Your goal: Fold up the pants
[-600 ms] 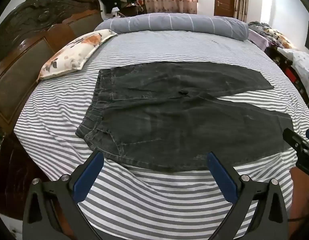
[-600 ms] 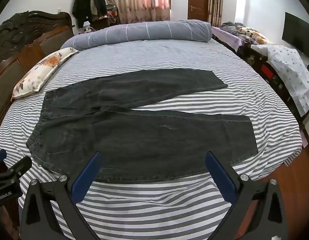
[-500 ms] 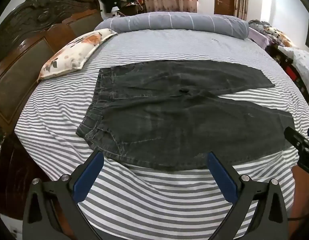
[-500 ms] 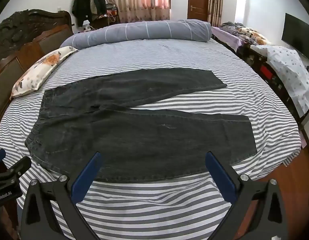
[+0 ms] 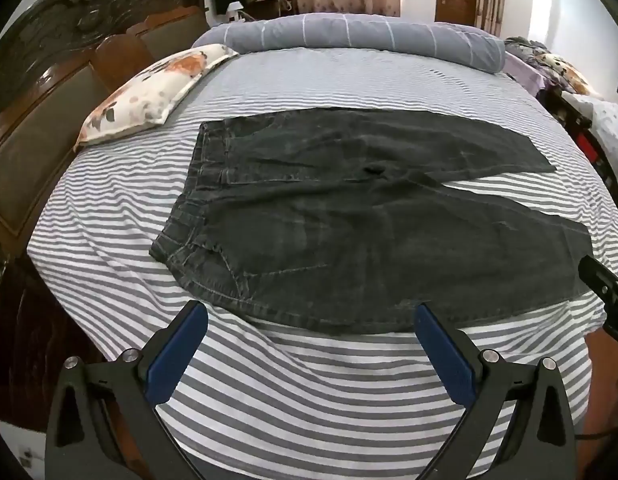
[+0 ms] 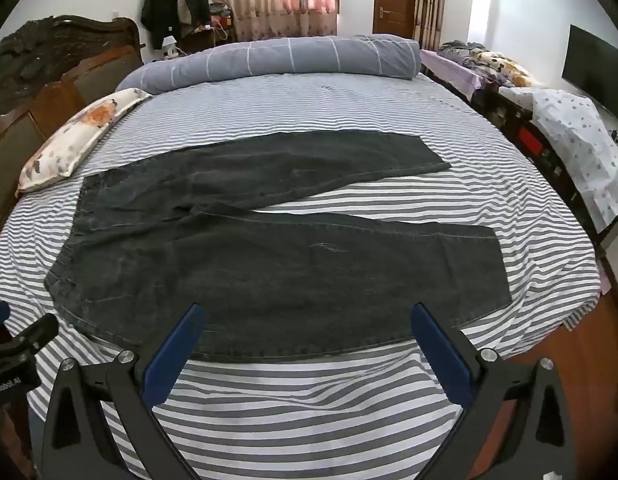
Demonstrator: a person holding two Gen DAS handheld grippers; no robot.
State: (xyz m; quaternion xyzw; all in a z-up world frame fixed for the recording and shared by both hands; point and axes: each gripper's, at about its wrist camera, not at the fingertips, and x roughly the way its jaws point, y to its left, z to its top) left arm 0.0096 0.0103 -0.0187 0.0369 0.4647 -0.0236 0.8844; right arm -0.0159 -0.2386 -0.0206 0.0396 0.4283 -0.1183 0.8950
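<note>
Both views crept nearer pants [image 5: 349, 220] (slightly); nothing else shifted.

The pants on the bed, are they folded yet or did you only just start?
Only just starting. Done: the dark pants lie spread flat on the striped bed, legs apart, no fold made. In hand: nothing; the left gripper and right gripper hover open at the near edge. Left: laying one leg over the other, then folding them shorter.

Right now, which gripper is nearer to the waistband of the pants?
Left. The left gripper hovers open near the waistband end of the pants; the right gripper hovers open farther along the near leg, toward the hem.
</note>
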